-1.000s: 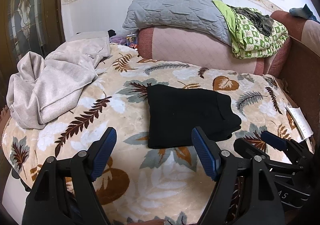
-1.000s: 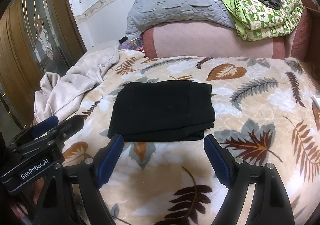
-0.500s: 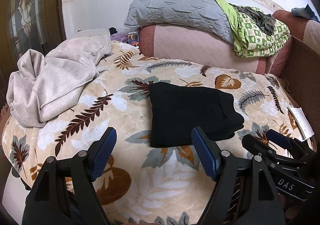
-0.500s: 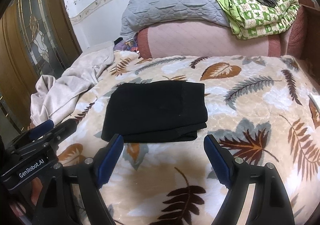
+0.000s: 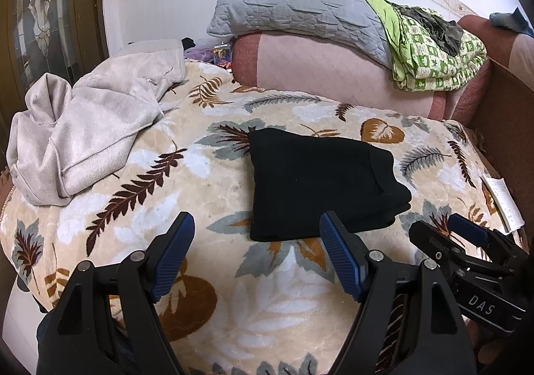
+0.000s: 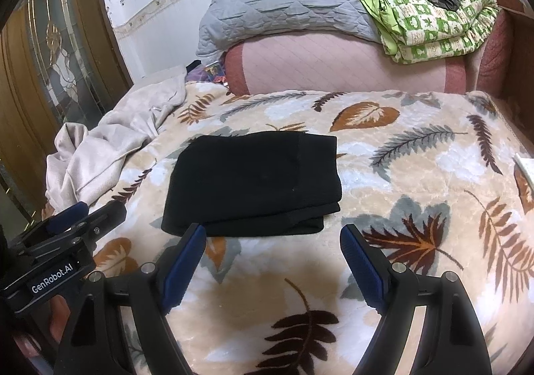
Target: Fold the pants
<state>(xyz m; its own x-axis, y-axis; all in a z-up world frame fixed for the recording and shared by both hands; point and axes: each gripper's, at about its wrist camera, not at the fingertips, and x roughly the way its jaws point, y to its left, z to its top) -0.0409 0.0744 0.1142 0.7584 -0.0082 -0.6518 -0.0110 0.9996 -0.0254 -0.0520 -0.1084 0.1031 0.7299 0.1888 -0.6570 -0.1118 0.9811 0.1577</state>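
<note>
Black left gripper frame; ribbed blue fingers; silver screws

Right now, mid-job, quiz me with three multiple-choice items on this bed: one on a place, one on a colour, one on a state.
1. Where does the crumpled beige garment lie, seen from the left wrist camera?
A. left of the black pants
B. on top of the pants
C. on the grey pillow

2. What colour are the pants on the leaf-print blanket?
A. green
B. black
C. pink

3. How do the pants lie?
A. spread out flat at full length
B. held in a claw
C. folded into a compact stack

Answers: 1 A, it sits at the blanket's left edge, apart from the pants. 2 B, solid black. 3 C, layered edges show at the near side, and both the left claw and right claw are open and empty.
</note>
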